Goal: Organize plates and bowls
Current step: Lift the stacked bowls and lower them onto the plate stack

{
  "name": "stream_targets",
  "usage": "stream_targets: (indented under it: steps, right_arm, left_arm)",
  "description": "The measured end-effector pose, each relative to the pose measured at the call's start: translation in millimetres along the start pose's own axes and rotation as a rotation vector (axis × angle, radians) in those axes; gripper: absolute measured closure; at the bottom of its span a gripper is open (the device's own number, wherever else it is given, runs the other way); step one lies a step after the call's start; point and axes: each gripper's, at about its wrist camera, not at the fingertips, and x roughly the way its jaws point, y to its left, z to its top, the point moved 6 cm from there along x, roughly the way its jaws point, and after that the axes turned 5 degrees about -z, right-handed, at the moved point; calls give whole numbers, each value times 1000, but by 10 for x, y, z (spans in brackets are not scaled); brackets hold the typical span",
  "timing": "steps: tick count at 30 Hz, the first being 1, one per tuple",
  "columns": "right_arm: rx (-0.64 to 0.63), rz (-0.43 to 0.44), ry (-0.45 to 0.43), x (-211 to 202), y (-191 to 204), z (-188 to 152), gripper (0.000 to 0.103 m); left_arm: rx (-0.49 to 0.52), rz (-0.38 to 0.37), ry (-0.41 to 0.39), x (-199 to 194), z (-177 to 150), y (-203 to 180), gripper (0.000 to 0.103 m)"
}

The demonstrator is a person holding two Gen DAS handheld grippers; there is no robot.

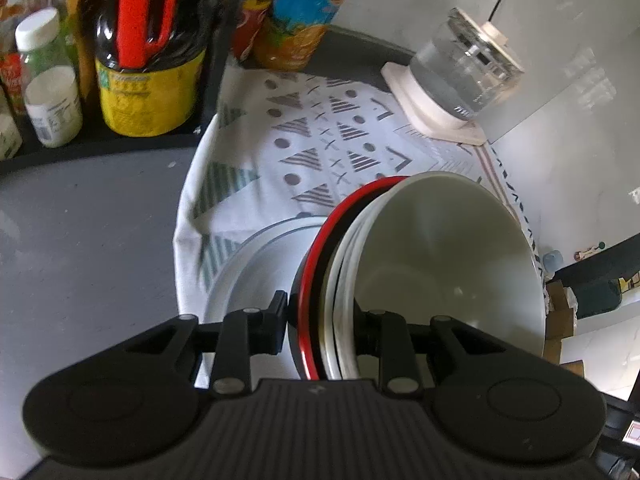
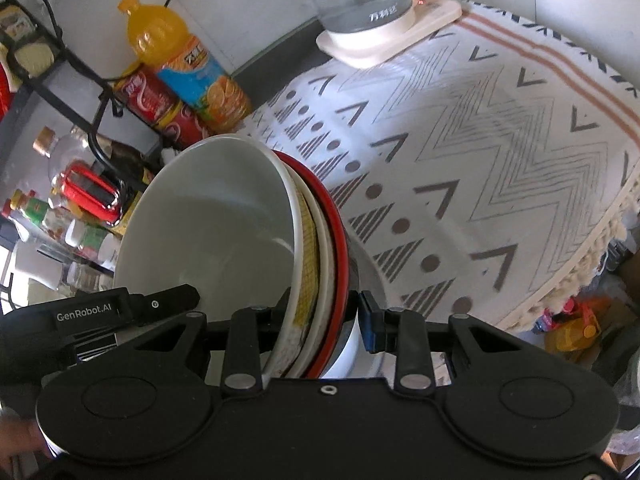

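Note:
A nested stack of bowls is held on edge between both grippers: a large white bowl (image 1: 448, 264) on top, thinner white bowls under it, and a red-and-black bowl (image 1: 316, 280) at the bottom. My left gripper (image 1: 322, 316) is shut on the stack's rim. My right gripper (image 2: 320, 312) is shut on the opposite rim, where the white bowl (image 2: 208, 232), a yellow-patterned bowl (image 2: 310, 240) and the red rim (image 2: 340, 240) show. A white plate (image 1: 256, 268) lies on the cloth under the stack and shows in the right wrist view (image 2: 368, 280).
A patterned tablecloth (image 2: 480, 140) covers the table. A glass kettle (image 1: 464, 68) on its white base stands at the back. A black rack (image 1: 216, 40) holds sauce bottles; an orange juice bottle (image 2: 188, 64) and a red can (image 2: 160, 108) stand beside it.

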Motion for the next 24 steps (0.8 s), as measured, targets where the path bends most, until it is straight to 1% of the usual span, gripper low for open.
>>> stream_targets:
  steps: [8, 24]
  right_arm:
    - [23, -20, 28, 124, 89, -113, 72]
    - [49, -34, 39, 214, 115, -185, 72]
  left_arm:
    - [11, 1, 25, 68, 1, 152, 78]
    - [23, 1, 53, 135, -4, 246, 77]
